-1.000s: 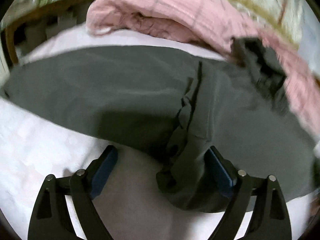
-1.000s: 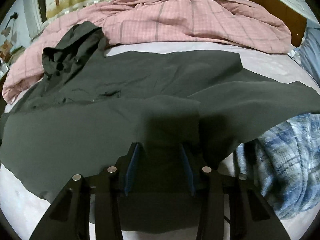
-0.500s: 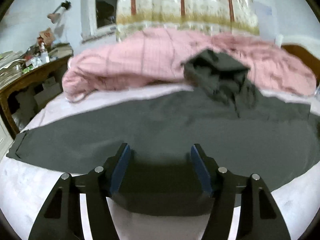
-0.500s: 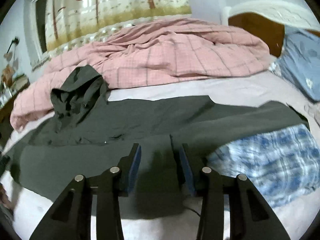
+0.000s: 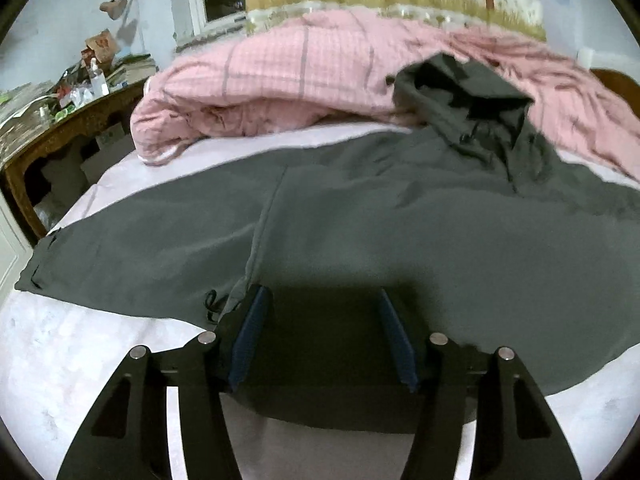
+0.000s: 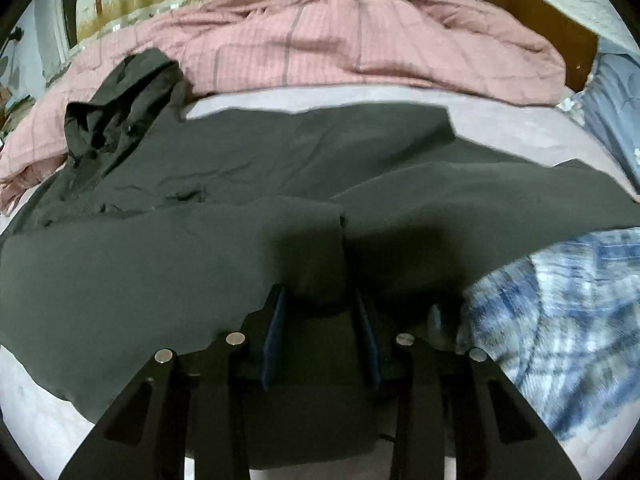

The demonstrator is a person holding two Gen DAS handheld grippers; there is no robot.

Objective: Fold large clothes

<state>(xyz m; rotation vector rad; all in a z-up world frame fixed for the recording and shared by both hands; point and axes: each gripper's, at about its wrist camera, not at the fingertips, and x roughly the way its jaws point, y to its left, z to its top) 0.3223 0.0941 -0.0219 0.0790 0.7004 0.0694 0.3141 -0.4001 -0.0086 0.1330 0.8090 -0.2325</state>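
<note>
A large dark grey hooded jacket lies spread flat across the bed, its hood resting on the pink quilt. It also shows in the right wrist view with its hood at the left. My left gripper is open over the jacket's near hem, close to the left sleeve seam, holding nothing. My right gripper is open over the near hem where two panels overlap, holding nothing.
A pink checked quilt is heaped at the far side of the bed. A blue plaid cloth lies at the right, partly under the jacket. A cluttered wooden desk stands left. A blue pillow is far right.
The left gripper let go of the bunched hem it straddled and pulled back, swinging to face the hood. The right gripper stayed over the hem, its view tilting up and back down.
</note>
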